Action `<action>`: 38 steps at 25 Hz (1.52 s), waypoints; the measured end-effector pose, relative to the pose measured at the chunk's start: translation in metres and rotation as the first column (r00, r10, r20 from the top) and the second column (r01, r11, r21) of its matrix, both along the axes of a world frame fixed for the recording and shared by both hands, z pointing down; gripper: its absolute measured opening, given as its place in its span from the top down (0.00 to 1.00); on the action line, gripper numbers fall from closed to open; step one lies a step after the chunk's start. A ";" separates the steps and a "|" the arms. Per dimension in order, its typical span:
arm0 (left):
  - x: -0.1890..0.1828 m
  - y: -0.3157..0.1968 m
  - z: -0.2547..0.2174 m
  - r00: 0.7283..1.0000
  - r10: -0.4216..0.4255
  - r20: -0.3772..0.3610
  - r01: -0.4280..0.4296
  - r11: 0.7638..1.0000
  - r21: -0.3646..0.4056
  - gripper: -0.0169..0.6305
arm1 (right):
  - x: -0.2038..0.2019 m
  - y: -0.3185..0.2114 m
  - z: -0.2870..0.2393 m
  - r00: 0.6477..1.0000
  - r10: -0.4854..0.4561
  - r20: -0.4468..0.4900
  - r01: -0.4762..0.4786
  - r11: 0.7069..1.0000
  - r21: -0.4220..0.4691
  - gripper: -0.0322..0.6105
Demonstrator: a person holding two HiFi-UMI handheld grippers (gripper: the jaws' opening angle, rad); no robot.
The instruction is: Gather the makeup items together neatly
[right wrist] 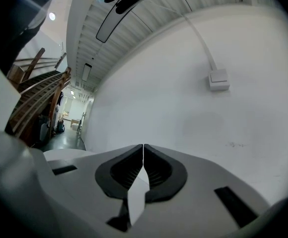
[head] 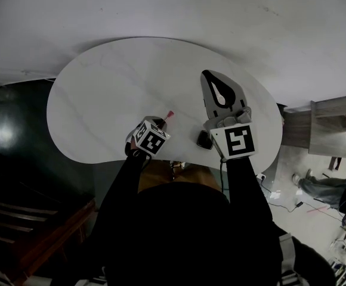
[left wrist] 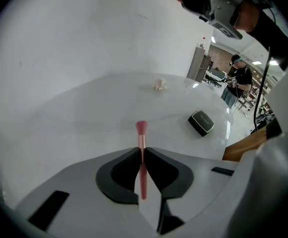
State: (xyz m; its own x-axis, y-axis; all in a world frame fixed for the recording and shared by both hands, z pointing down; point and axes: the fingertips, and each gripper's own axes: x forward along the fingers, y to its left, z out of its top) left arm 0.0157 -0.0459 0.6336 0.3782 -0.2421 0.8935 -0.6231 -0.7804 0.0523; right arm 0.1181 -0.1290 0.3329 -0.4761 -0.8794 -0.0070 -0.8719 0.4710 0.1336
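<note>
A pink makeup brush (left wrist: 142,133) is pinched by its handle between the pads of my left gripper (left wrist: 142,150), bristles pointing away over the white table (left wrist: 84,113). In the head view, the left gripper (head: 161,121) tilts down near the table's front edge, and the brush tip (head: 169,114) pokes out. A black compact (left wrist: 201,122) lies flat on the table to the right, beside my right gripper's body in the head view (head: 204,139). My right gripper (head: 209,74) is held level above the table, shut with nothing between its pads (right wrist: 143,147).
A small cream-coloured object (left wrist: 160,85) sits at the table's far side. The rounded table edge (head: 71,154) drops to a dark floor on the left. A white wall with a switch box (right wrist: 218,80) faces the right gripper. A person (left wrist: 238,78) stands in the far background.
</note>
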 end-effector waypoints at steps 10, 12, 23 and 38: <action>-0.021 -0.029 -0.052 0.989 -0.120 -0.089 0.130 0.985 0.113 0.89 | -0.024 -0.004 -0.008 0.999 -0.053 0.011 0.053 0.998 0.019 0.91; -0.027 -0.034 -0.062 0.983 -0.147 -0.109 0.161 0.978 0.134 0.89 | -0.030 -0.005 -0.009 0.998 -0.064 0.014 0.064 0.998 0.023 0.91; -0.069 -0.054 -0.112 0.934 -0.289 -0.210 0.337 0.908 0.249 0.89 | -0.064 -0.010 -0.012 0.990 -0.140 0.016 0.140 0.990 0.028 0.91; -0.154 -0.084 -0.122 0.904 -0.345 -0.252 0.405 0.880 0.247 0.89 | -0.134 -0.033 -0.011 0.992 -0.121 -0.015 0.121 0.993 0.002 0.91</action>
State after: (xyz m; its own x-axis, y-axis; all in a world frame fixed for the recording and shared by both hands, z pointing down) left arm -0.1381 -0.1297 0.5113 0.3660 -0.6345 0.6808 -0.8720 -0.4893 0.0128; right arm -0.0157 -0.1624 0.3216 -0.5794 -0.8150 -0.0019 -0.8063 0.5728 0.1476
